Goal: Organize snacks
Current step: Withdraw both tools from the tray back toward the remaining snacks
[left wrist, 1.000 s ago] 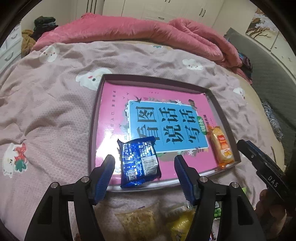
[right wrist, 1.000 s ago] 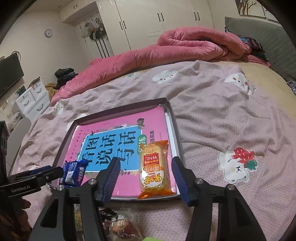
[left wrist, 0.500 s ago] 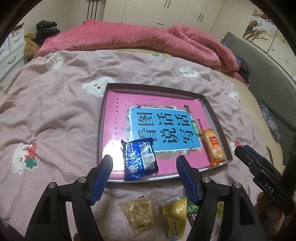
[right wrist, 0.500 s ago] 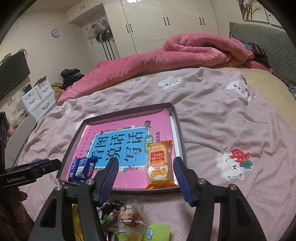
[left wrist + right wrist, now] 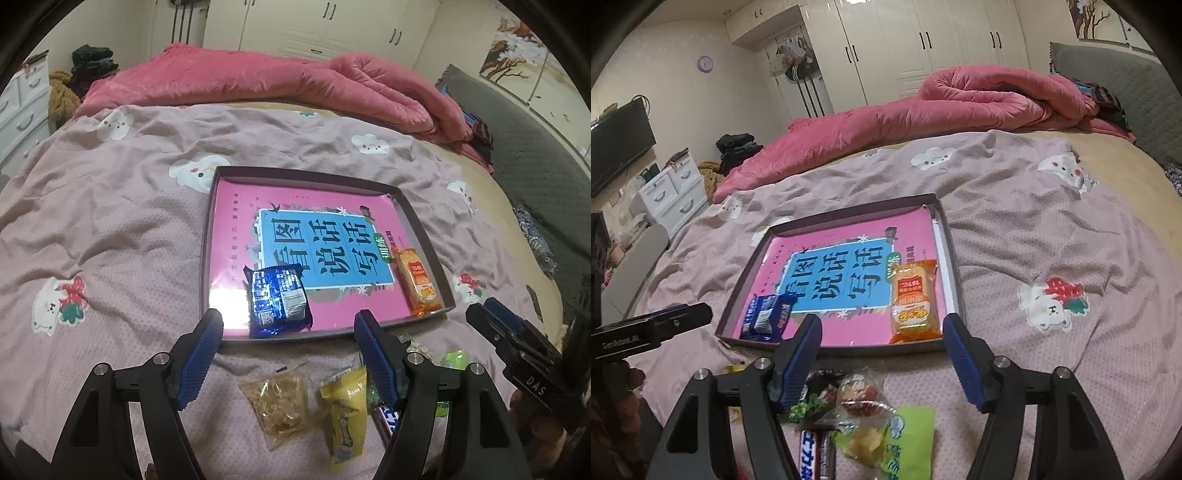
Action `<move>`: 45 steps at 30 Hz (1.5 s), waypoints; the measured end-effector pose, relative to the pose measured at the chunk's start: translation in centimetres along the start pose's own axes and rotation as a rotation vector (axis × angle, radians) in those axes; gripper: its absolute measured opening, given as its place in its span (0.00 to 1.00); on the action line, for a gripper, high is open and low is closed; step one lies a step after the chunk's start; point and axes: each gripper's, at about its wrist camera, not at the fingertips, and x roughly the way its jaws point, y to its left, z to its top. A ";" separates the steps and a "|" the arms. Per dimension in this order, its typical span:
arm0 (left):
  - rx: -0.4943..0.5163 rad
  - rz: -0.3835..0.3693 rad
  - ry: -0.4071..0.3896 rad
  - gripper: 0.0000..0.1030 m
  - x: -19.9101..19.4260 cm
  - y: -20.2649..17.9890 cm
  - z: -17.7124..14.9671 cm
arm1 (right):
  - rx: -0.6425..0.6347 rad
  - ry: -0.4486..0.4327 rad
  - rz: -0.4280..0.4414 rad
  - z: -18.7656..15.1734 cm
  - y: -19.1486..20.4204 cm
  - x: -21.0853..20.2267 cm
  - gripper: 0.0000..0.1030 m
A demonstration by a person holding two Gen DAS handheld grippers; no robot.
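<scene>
Both grippers have drawn back from the tray (image 5: 207, 258), their fingers having just been opening, leaving the blue packet (image 5: 277, 302) and the orange packet (image 5: 914, 301) lying inside it. The left gripper (image 5: 288, 354) and right gripper (image 5: 881, 356) now hover wide open and empty over loose snacks on the bed (image 5: 110, 229). The yellow packet (image 5: 345, 413) looks light, crinkly and slippery, so it is probably best pinched across its middle.
</scene>
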 end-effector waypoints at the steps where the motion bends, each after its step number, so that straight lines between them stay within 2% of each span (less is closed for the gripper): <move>1: 0.001 0.000 -0.001 0.74 -0.1 0.0 -0.1 | 0.000 0.001 0.003 -0.1 0.0 -0.1 0.68; 28: 0.050 -0.048 0.013 0.75 -2.6 -0.7 -2.5 | 0.018 0.030 -0.026 -2.1 0.0 -2.4 0.73; 38: 0.064 -0.059 0.049 0.75 -2.3 -0.9 -3.8 | 0.034 0.068 -0.041 -3.4 -0.4 -2.8 0.74; 45: 0.069 -0.082 0.104 0.75 -1.4 -1.3 -5.3 | 0.043 0.111 -0.043 -4.3 -0.6 -2.5 0.74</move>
